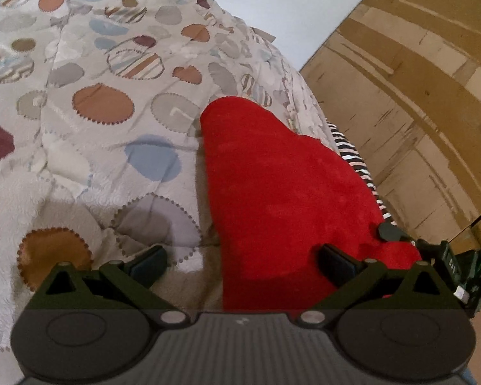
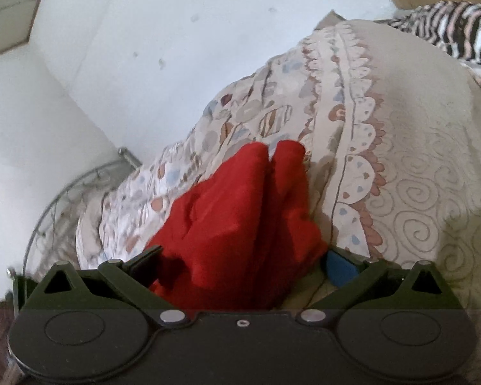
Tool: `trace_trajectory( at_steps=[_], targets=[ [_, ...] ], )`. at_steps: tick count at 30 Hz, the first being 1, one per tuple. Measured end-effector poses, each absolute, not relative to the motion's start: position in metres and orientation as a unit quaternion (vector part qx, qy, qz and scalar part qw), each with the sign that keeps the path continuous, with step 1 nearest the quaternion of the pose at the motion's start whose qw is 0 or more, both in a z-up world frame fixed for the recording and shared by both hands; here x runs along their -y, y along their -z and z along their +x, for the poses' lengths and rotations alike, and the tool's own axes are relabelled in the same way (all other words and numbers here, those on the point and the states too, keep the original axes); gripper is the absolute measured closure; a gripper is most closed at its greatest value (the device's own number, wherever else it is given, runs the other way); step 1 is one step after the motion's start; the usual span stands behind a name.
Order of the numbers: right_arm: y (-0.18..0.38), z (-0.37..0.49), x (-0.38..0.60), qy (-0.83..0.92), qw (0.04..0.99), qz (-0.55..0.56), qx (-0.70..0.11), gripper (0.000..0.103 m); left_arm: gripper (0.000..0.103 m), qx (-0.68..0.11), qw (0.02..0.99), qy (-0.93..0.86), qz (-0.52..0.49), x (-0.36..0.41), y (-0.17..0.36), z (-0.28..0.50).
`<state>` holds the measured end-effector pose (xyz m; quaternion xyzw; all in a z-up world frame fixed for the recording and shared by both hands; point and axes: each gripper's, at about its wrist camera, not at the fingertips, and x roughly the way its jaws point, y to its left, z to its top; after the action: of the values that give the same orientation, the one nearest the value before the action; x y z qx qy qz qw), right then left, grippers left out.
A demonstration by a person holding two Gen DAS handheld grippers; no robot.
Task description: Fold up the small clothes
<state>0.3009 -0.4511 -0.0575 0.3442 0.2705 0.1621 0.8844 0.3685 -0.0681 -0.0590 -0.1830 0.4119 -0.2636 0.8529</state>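
Between the two spread fingers of the left claw [image 1: 240, 264] lies the near end of a red garment [image 1: 282, 192], flat on a bed. The claw is wide open and grips nothing. Its right finger [image 1: 336, 264] rests over the red cloth; its left finger [image 1: 149, 264] sits over the quilt [image 1: 96, 134] beside the garment. The garment stretches away from the claw and narrows to a rounded end. The quilt is pale, patterned with orange, blue and grey circles. Just past the garment's right edge, a strip of black, white and pink striped cloth [image 1: 359, 163] shows at the side of the bed. Further right is a wooden floor [image 1: 417, 112]; beyond the bed's far end is a white wall [image 1: 272, 0].

Between the fingers of the right claw [image 2: 240, 264] the same red garment [image 2: 240, 224] is bunched up, with two rounded folds pointing away. This claw is also wide open; the cloth fills the gap without being pinched, covering part of the left finger and touching the blue pad of the right finger [image 2: 341, 269]. The quilt [image 2: 400, 192] spreads beyond and to the right, with scalloped borders and swirl stitching. To the far left stands a curved metal bed frame [image 2: 64, 192].
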Motion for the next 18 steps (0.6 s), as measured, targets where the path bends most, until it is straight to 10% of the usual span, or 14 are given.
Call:
trace_trajectory(
  at_steps=[18],
  targets=[
    [0.045,0.288,0.421,-0.109,0.926,0.253,-0.257,0.030,0.013,-0.406,0.866,0.265,-0.126,0.080,0.046,0.364]
  ],
)
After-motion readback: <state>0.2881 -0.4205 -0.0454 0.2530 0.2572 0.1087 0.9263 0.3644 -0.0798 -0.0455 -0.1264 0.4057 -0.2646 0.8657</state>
